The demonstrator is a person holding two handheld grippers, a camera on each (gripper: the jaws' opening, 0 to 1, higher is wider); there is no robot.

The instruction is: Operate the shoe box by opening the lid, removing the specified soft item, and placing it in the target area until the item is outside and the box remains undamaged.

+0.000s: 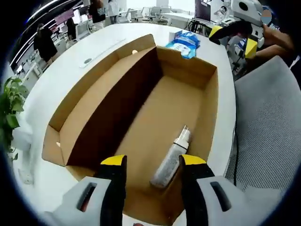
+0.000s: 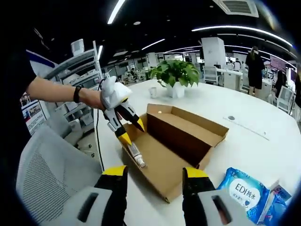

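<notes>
An open cardboard shoe box (image 1: 164,106) lies on a white table (image 1: 61,70), its lid (image 1: 91,96) folded out flat to one side. Inside, near one end wall, lies a soft grey tube with a white cap (image 1: 171,160). My left gripper (image 1: 153,162) hovers open over that end, with the tube between and just ahead of its yellow-tipped jaws. From the right gripper view the left gripper (image 2: 133,133) hangs over the box (image 2: 188,141) just above the tube (image 2: 136,154). My right gripper (image 2: 154,172) is open, empty, and short of the box.
A blue wet-wipe pack (image 1: 183,43) (image 2: 244,193) lies on the table past the box's far end. A grey mesh chair (image 1: 268,122) (image 2: 51,174) stands at the table's edge. A potted plant (image 2: 175,73) and a small cup (image 2: 153,92) sit beyond the box.
</notes>
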